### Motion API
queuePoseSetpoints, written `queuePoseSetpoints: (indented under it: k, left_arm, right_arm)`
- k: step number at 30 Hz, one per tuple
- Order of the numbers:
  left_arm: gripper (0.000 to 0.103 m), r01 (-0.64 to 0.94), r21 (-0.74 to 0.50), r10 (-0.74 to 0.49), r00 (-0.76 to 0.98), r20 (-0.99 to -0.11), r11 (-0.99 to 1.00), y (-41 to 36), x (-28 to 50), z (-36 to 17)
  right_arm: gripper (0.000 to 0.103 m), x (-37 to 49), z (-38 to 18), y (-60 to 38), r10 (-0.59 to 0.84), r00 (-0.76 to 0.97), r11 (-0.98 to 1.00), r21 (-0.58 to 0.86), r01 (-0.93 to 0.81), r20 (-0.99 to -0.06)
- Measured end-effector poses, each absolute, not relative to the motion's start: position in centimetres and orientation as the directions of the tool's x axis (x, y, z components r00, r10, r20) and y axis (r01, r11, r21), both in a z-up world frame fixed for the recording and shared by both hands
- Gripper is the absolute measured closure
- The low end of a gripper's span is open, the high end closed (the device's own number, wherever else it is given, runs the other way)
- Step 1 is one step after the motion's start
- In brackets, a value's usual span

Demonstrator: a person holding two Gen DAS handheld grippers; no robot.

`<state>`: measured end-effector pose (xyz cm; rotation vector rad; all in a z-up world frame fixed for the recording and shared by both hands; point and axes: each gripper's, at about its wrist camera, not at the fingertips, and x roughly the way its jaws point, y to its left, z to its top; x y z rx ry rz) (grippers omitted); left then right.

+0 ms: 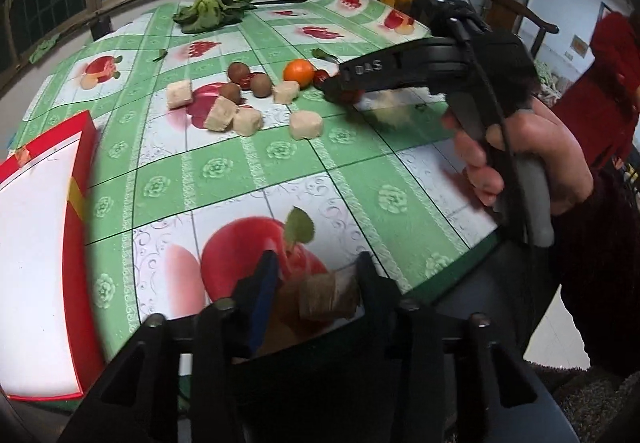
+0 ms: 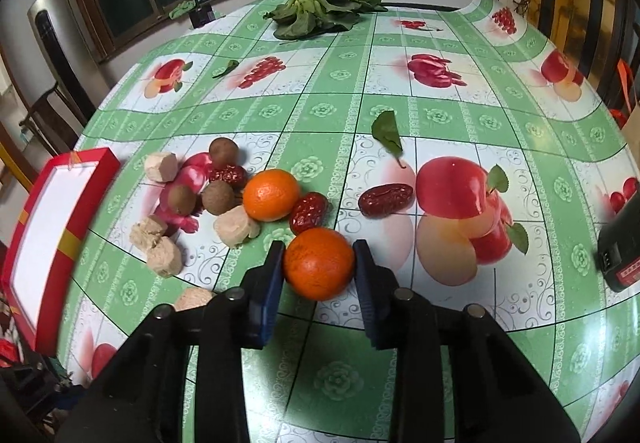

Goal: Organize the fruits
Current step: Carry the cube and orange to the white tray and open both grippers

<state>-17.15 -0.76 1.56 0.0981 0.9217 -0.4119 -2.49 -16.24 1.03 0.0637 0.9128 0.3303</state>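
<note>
Near orange [image 2: 319, 269] sits on the table between the right gripper [image 2: 319, 263] pads, both blue pads touching its sides: jaws closed on it. Second orange [image 2: 271, 194] just beyond and left, touching a red date [image 2: 308, 212]. Another date [image 2: 385, 199] lies right of that, apart, and a third date [image 2: 229, 176] is tucked among three brown round fruits [image 2: 218, 197]. Pale beige cubes [image 2: 236, 229] scattered around the left of the fruit cluster, one more cube partly hidden by the right gripper's left finger.

Left gripper [image 1: 318, 293] at the near table edge, jaws narrow, clamped on a tan cube [image 1: 328, 297]; cube is blurred. In this view the right gripper, held by a hand [image 1: 524, 159], reaches into the cluster from the right.

Red box [image 2: 60, 239] with white inside lies at the left table edge. Green-and-white fruit-print tablecloth [image 2: 340, 375] covers the table. Loose leaf [image 2: 387, 133] right of centre, leafy greens [image 2: 320, 13] at the far edge by the windows.
</note>
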Motion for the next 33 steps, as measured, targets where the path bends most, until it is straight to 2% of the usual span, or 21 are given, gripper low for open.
queuePoseSetpoints:
  k: [1, 10, 14, 18, 24, 28, 33]
  left_arm:
    - [0.078, 0.386, -0.089, -0.301, 0.533, -0.791, 0.918, -0.7, -17.1, 1.6]
    - [0.078, 0.368, -0.077, -0.285, 0.554, -0.782, 0.927, -0.2, -16.6, 1.9]
    - [0.078, 0.298, -0.012, -0.206, 0.631, -0.748, 0.954, 1.3, -16.8, 3.7]
    - [0.078, 0.182, 0.113, -0.054, 0.720, -0.691, 0.977, 3.4, -17.1, 5.7]
    - [0.078, -0.027, 0.167, 0.131, 0.747, -0.652, 0.986, 9.4, -16.9, 6.7]
    - [0.078, -0.149, 0.216, 0.254, 0.738, -0.625, 0.965, 13.1, -17.2, 6.8]
    - [0.078, -0.230, 0.231, 0.325, 0.714, -0.620, 0.946, 16.1, -17.6, 6.2]
  right_arm:
    - [0.068, -2.5, 1.0, -16.3, 0.313, 0.563, 0.946, 0.201, -0.253, -0.765]
    - [0.068, -2.9, 1.4, -16.9, 0.419, 0.547, 0.908, 0.319, -0.271, -0.725]
    - [0.068, -4.0, 2.2, -16.2, 0.495, 0.554, 0.869, 0.364, -0.336, -0.670]
    - [0.067, -5.6, 2.9, -14.0, 0.570, 0.539, 0.820, 0.387, -0.422, -0.620]
    - [0.067, -7.5, 3.8, -7.6, 0.692, 0.461, 0.716, 0.445, -0.538, -0.555]
    - [0.067, -8.5, 4.1, -3.4, 0.736, 0.404, 0.661, 0.447, -0.603, -0.542]
    - [0.067, -9.8, 3.7, 1.3, 0.762, 0.336, 0.612, 0.445, -0.654, -0.554]
